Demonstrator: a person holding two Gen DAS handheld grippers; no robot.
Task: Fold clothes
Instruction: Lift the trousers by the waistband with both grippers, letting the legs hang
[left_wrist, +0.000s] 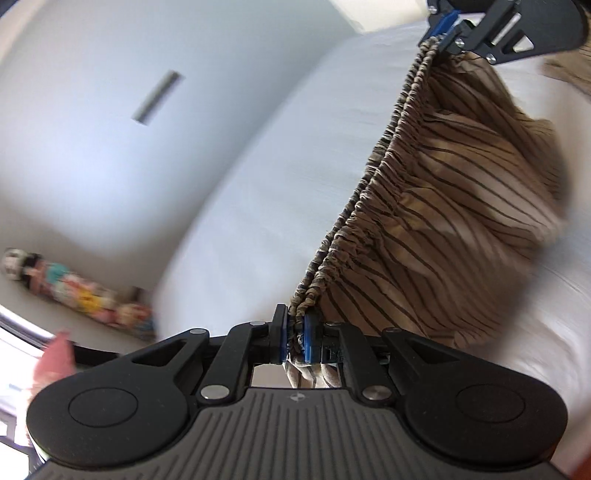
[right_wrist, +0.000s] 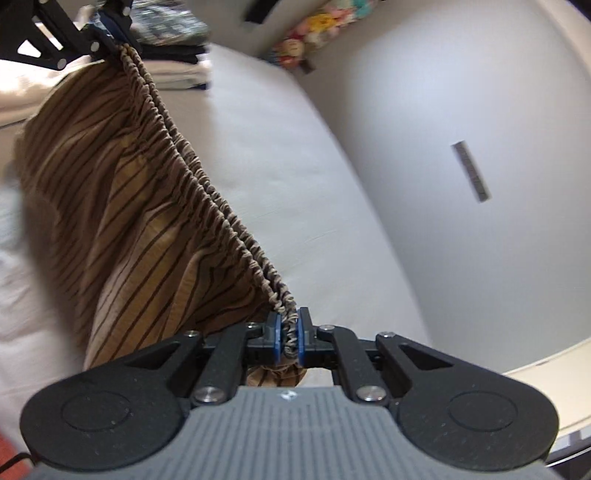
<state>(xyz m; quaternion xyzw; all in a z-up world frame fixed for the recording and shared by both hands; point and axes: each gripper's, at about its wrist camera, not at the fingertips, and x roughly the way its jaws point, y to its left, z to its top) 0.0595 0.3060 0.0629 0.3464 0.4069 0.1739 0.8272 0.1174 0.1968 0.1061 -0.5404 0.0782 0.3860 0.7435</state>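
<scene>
The left gripper (left_wrist: 295, 338) is clamped on one end of the elastic waistband (left_wrist: 373, 177) of a brown striped garment (left_wrist: 461, 206), and the right gripper (right_wrist: 288, 334) pinches the other end, so the band runs taut between them. The cloth hangs below the grippers above the white bed (right_wrist: 280, 177). No fold shows yet; laying it flat and folding remain, while a folded stack (right_wrist: 177, 70) beyond the left gripper suggests other pieces are done.

Both my wrist cams sit close behind their fingers, facing each other along the same stretched waistband (left_wrist: 373, 177) over the bed (right_wrist: 295, 177).
</scene>
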